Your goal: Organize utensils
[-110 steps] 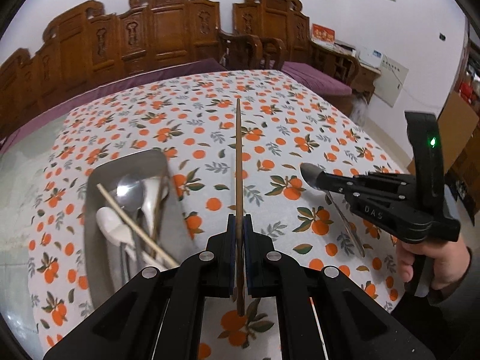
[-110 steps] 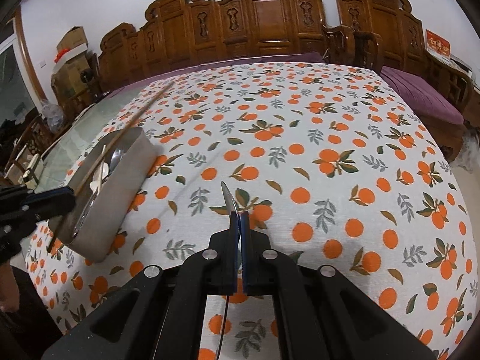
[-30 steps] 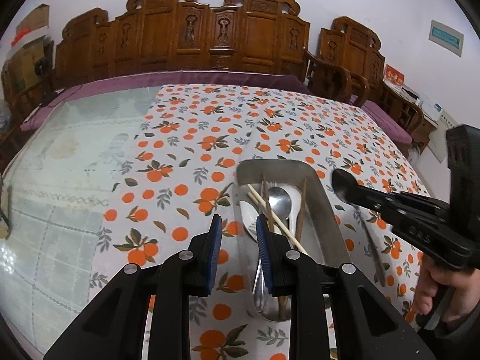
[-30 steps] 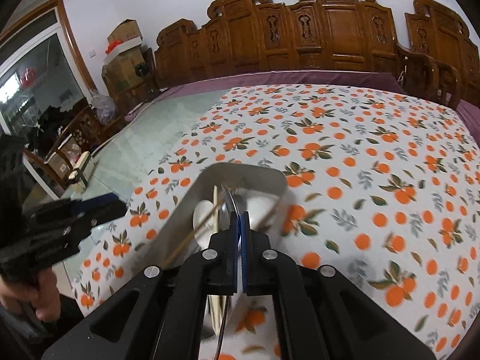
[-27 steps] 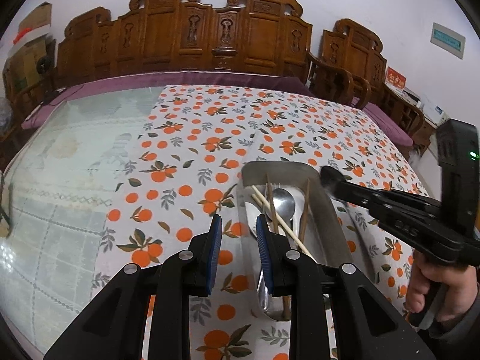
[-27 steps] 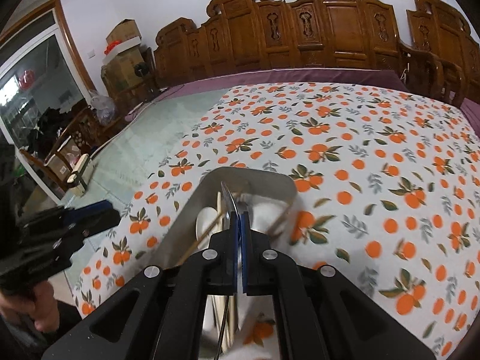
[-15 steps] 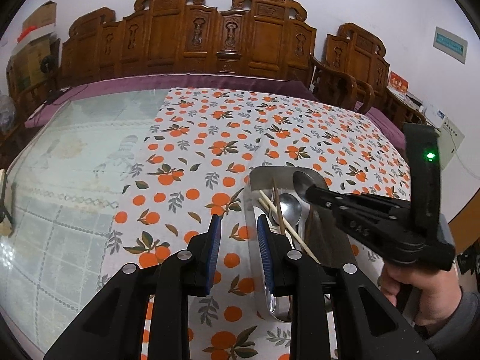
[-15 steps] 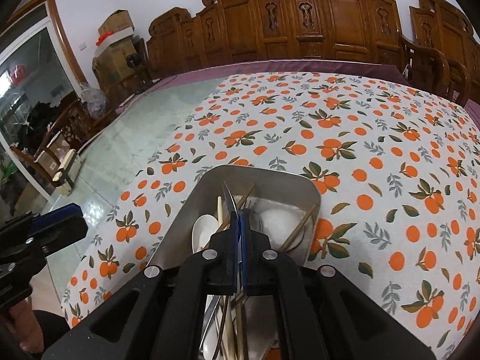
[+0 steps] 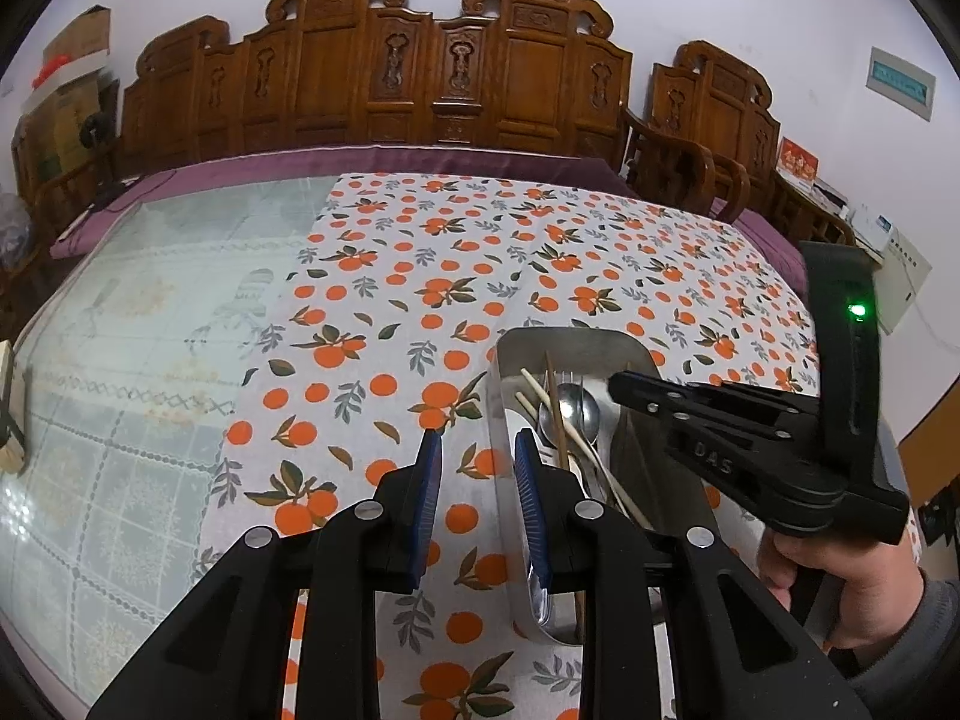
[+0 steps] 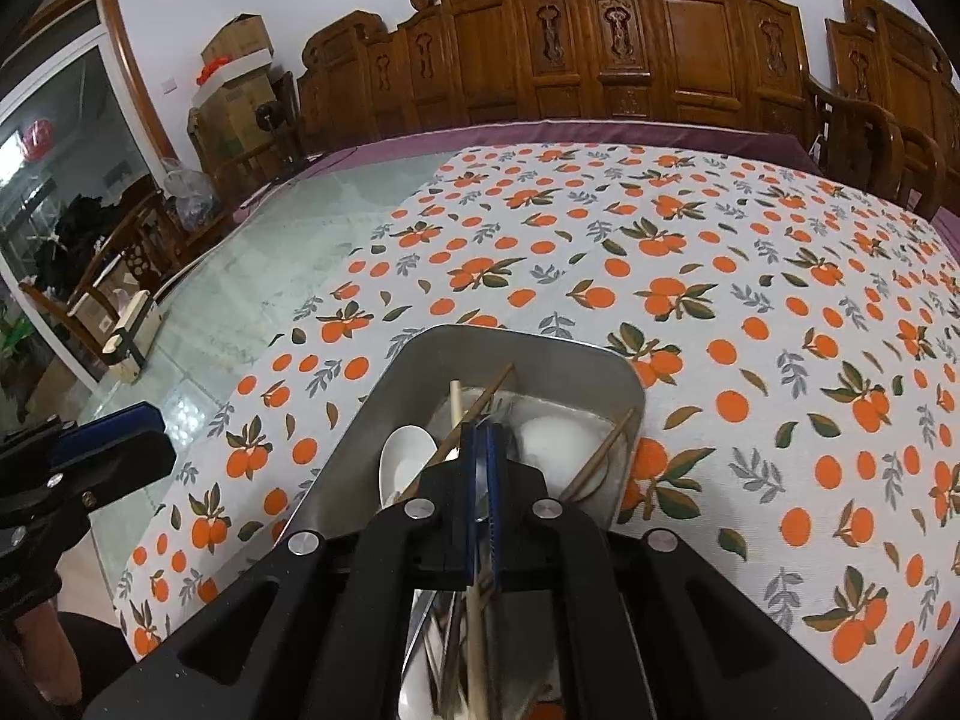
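A metal tray [image 9: 570, 341] [image 10: 516, 341] lies on the orange-print cloth. It holds wooden chopsticks [image 9: 555, 408] [image 10: 483, 405], a metal spoon [image 9: 579, 408] and white ceramic spoons [image 10: 408, 450]. My right gripper [image 10: 478, 429] [image 9: 615, 387] hangs just over the tray's inside. Its jaws are opening, with a thin gap between the blue pads and nothing sticking out above them. My left gripper [image 9: 477, 450] [image 10: 150, 438] is open and empty, just left of the tray's near wall.
The flowered cloth [image 10: 750, 300] covers the table's right part, and a glass top [image 9: 138, 330] shows on the left. Carved wooden chairs [image 9: 456, 72] line the far side. A hand [image 9: 840, 588] grips the right tool. Boxes [image 10: 237, 42] are stacked at the back left.
My right gripper came over the tray and sank a little; the metal spoon tip that stood out of its pads is gone and the pads have parted. The left gripper no longer holds the brown chopstick.
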Tool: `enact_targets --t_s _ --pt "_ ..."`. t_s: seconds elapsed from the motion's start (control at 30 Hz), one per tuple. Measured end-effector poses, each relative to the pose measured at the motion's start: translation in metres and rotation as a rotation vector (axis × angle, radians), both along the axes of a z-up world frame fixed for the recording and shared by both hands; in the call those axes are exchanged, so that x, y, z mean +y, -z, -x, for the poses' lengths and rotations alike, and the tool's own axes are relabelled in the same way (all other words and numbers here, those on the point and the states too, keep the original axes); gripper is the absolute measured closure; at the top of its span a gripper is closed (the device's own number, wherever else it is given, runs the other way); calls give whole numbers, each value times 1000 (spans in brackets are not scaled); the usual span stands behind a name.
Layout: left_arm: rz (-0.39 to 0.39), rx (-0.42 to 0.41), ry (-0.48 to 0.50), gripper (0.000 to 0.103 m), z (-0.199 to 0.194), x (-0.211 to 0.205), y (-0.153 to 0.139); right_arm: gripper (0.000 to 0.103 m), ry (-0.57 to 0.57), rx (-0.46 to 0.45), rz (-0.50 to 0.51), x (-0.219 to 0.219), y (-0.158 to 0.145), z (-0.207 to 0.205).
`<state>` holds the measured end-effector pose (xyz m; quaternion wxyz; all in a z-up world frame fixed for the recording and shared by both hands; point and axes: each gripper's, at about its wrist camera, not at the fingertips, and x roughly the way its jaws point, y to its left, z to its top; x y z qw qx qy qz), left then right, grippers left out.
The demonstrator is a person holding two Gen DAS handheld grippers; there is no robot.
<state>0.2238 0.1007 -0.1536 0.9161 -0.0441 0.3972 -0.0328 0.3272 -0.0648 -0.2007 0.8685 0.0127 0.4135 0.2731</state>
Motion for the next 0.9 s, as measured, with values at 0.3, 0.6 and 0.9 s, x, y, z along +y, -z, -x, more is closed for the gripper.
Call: enact_targets --t_s 0.3,0.6,0.9 --pt "-17 -14 5 79 3 -8 -1 88 33 -109 23 -41 -29 39" --pt "-47 -46 36 39 17 -35 -9 39 155 -178 39 -102 -54 77" --pt "-82 -76 77 12 33 -66 -14 3 252 -213 46 -148 -70 114"
